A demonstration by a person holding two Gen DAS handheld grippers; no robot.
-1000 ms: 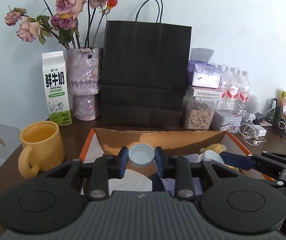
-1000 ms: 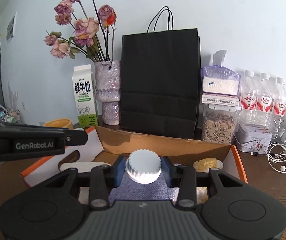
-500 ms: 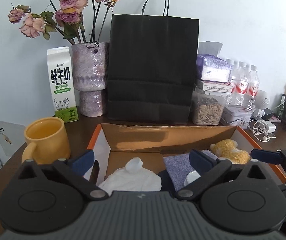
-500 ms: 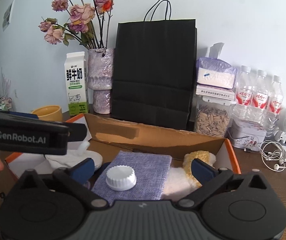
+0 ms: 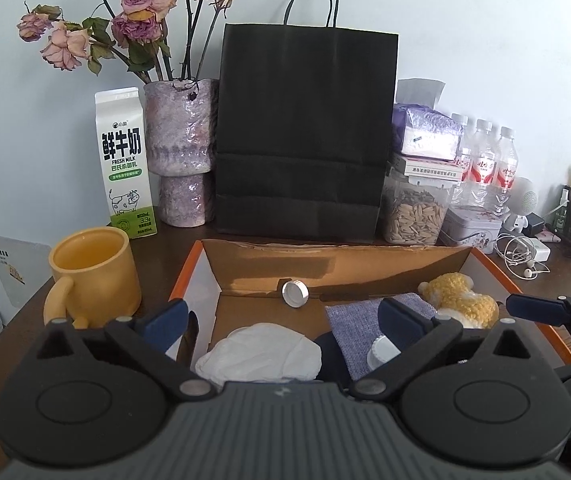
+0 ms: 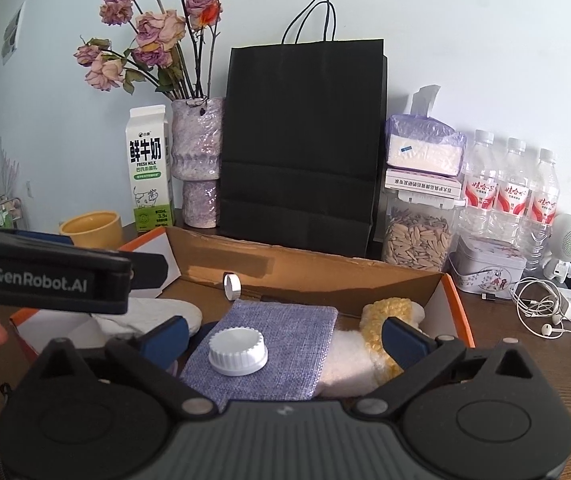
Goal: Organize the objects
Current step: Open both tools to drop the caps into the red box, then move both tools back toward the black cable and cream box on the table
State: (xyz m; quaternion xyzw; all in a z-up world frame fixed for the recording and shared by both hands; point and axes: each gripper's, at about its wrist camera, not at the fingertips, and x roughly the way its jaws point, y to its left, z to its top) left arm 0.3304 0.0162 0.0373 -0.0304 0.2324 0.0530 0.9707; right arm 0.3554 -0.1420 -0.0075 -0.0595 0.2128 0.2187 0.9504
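Note:
An open cardboard box [image 5: 325, 266] with an orange rim lies in front of both grippers. Inside it are a crumpled white cloth [image 5: 261, 354], a blue-grey fabric pouch [image 6: 269, 340] and a yellow knitted toy [image 5: 459, 300]. A ridged white cap [image 6: 238, 351] rests flat on the pouch, below the open right gripper [image 6: 284, 338]. A smaller cap [image 5: 294, 293] stands on edge by the box's back wall, beyond the open left gripper [image 5: 281, 320]. Neither gripper holds anything. In the right wrist view, the left gripper's finger [image 6: 45, 276] reaches in from the left.
Behind the box stand a black paper bag [image 5: 305, 132], a milk carton [image 5: 125, 164], a vase of dried roses [image 5: 181, 152], a seed jar [image 5: 415, 212] and water bottles [image 6: 513, 188]. A yellow mug [image 5: 93, 276] sits left of the box. Earphone cables [image 6: 545, 304] lie right.
Both grippers have opened wide. The left one let go of the small cap, which now sits by the box's back wall. The right one dropped the ridged cap onto the pouch.

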